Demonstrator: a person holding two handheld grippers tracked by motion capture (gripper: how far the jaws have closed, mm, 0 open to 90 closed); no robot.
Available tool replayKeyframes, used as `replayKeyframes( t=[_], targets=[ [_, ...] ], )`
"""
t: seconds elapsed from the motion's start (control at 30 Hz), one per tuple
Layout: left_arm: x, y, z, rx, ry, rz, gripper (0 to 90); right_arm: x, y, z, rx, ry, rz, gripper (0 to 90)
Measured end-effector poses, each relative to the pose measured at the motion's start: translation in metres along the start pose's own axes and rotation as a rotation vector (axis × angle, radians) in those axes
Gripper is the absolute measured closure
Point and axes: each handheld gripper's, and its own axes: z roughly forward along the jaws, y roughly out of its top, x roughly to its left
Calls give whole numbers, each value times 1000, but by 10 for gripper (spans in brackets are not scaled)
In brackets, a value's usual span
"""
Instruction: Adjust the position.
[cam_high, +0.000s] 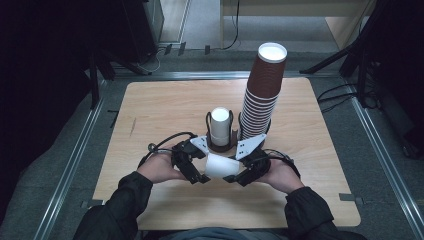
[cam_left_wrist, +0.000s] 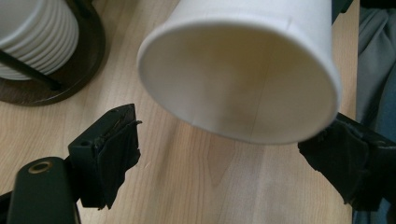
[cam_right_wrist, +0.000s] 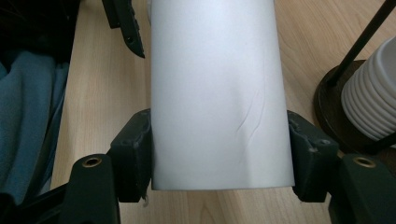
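A white paper cup (cam_high: 220, 166) lies on its side just above the wooden table (cam_high: 160, 105), between my two grippers. My right gripper (cam_high: 233, 177) is shut on the cup's narrow base end, and its jaws press both sides of the cup wall (cam_right_wrist: 219, 93). My left gripper (cam_high: 198, 175) is open at the cup's wide mouth. In the left gripper view the cup's open rim (cam_left_wrist: 243, 88) faces the camera, with the left gripper (cam_left_wrist: 231, 123) spread wider than the rim and its jaws on either side, slightly below it.
A stack of white cups (cam_high: 220, 125) stands in a dark wire holder (cam_high: 221, 146) just beyond the grippers. A tall stack of brown cups (cam_high: 262, 95) leans beside it on the right. The table's near edge is by the person's sleeves (cam_high: 125, 200).
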Motion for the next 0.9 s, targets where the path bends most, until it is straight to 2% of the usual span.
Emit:
replayKeyframes(
  t=[0.07,0.13,0.3,0.43,0.53,0.6,0.67,0.8,0.9],
  targets=[
    [2,-3,0,-16,13,-8,112,0,-1,-1,0,1,7,348],
    [4,-5,-2,-38,-5,-24,104,-1,-1,-2,-6,-6,1,348],
    [6,-8,-9,-93,-3,-31,99,-3,-3,-5,-18,-9,15,347],
    [8,-11,-10,-107,-9,-52,86,-3,-3,-8,-32,-13,24,346],
    [9,-11,-12,-151,-25,-58,74,-4,-3,-10,-44,-10,22,346],
    [8,-11,-14,-186,-21,-60,70,-4,-3,-11,-56,-5,26,346],
    [9,-11,-14,-214,-34,-69,65,-4,-3,-12,-67,0,22,346],
    [7,-10,-11,-233,-64,-86,64,-4,-2,-13,-87,13,27,346],
    [6,-7,-10,-255,-79,-83,65,-4,-1,-14,-116,28,31,346]
  ],
)
